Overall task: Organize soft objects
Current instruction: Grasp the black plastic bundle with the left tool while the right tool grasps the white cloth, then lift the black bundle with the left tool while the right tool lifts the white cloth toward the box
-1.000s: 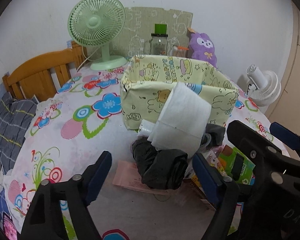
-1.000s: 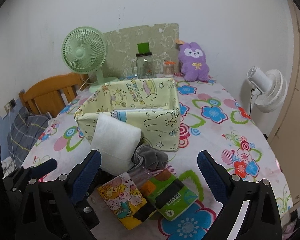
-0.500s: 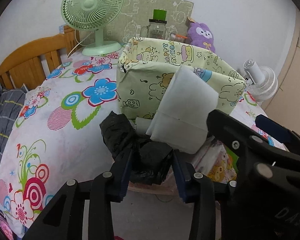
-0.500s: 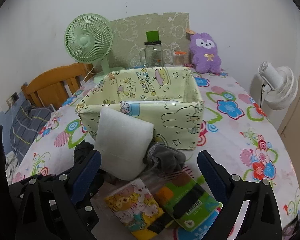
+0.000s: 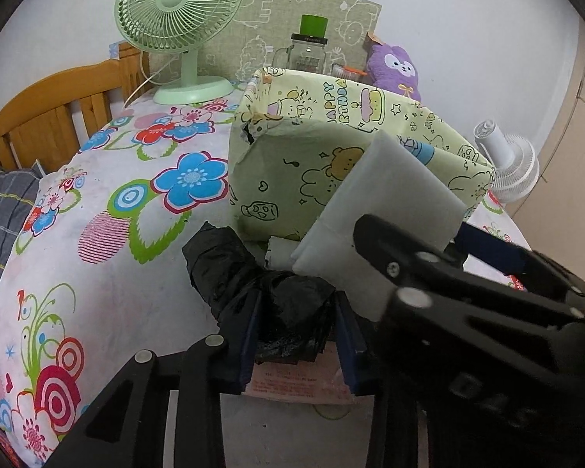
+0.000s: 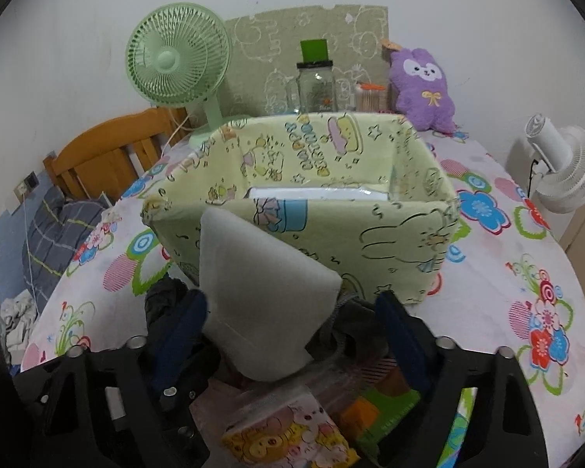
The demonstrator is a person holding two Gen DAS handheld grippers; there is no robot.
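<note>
Behind your work: green fan (image 6: 177, 64), glass jar (image 6: 316, 85), white fan (image 6: 561, 167), wooden headboard (image 5: 54, 115) at left.

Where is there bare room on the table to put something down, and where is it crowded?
Free: the flowered tablecloth between the green fan and the black bag, and right of the fabric box toward the white fan. Crowded: in front of the box, where the white foam block, grey cloth and tissue packs pile up.
</note>
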